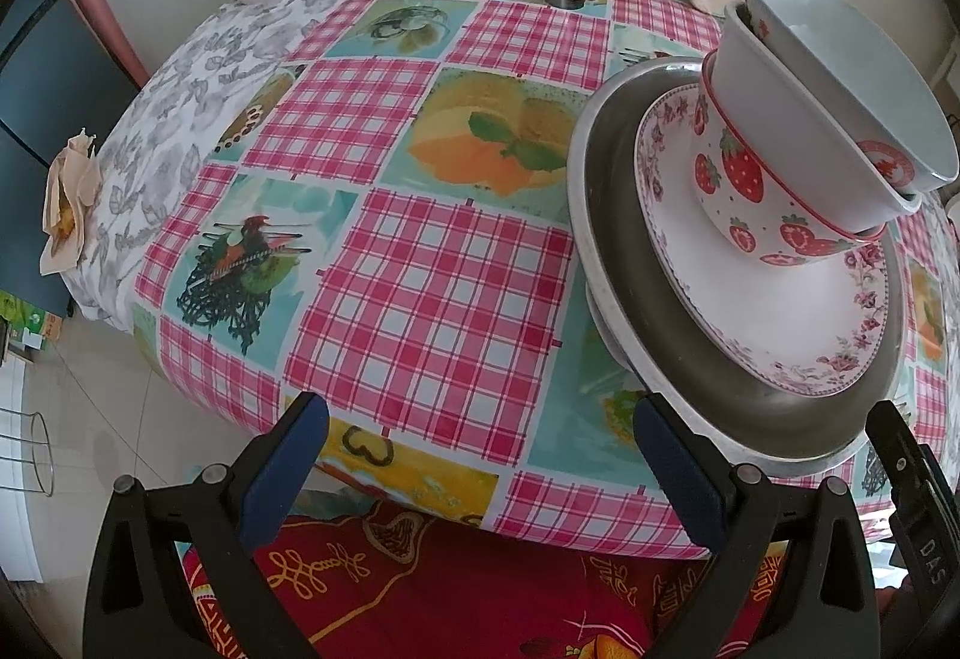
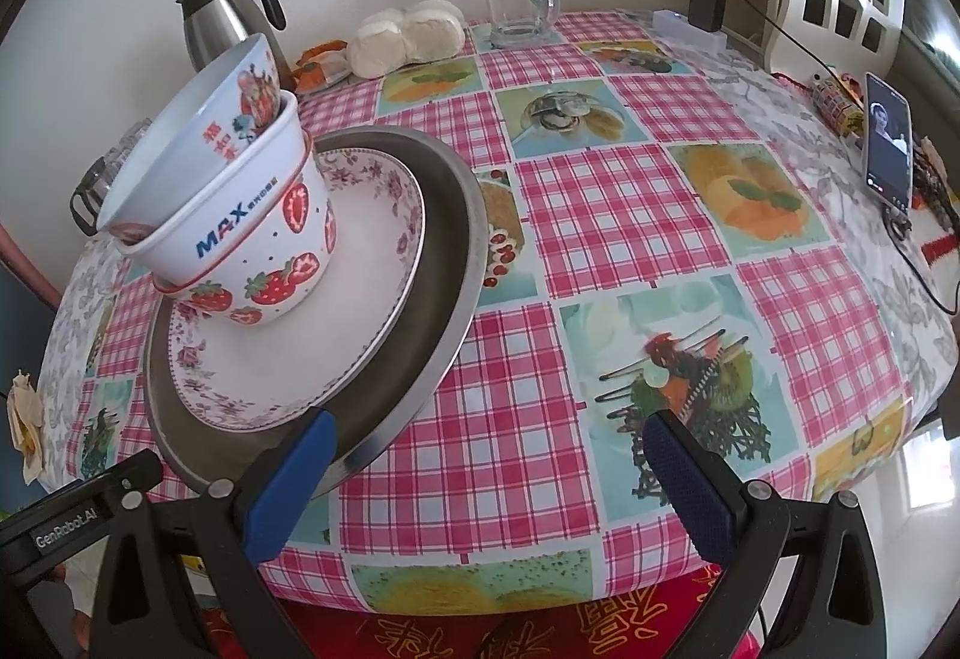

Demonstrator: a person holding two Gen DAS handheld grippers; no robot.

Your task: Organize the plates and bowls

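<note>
Left tongs (image 1: 480, 455): we hold them spread, gripping nothing.
Right tongs (image 2: 489, 470): spread, gripping nothing.
Stacked bowls (image 2: 240, 215): at ten o'clock on the metal tray (image 2: 444, 263).
Kettle (image 2: 222, 14): behind, at eleven.

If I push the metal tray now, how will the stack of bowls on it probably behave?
The three nested bowls look top-heavy and already lean, so a quick push might tip them. They stand on a glossy floral plate, which may slide inside the smooth metal tray. The tray itself looks stiff. Both grippers are open, holding nothing.
</note>
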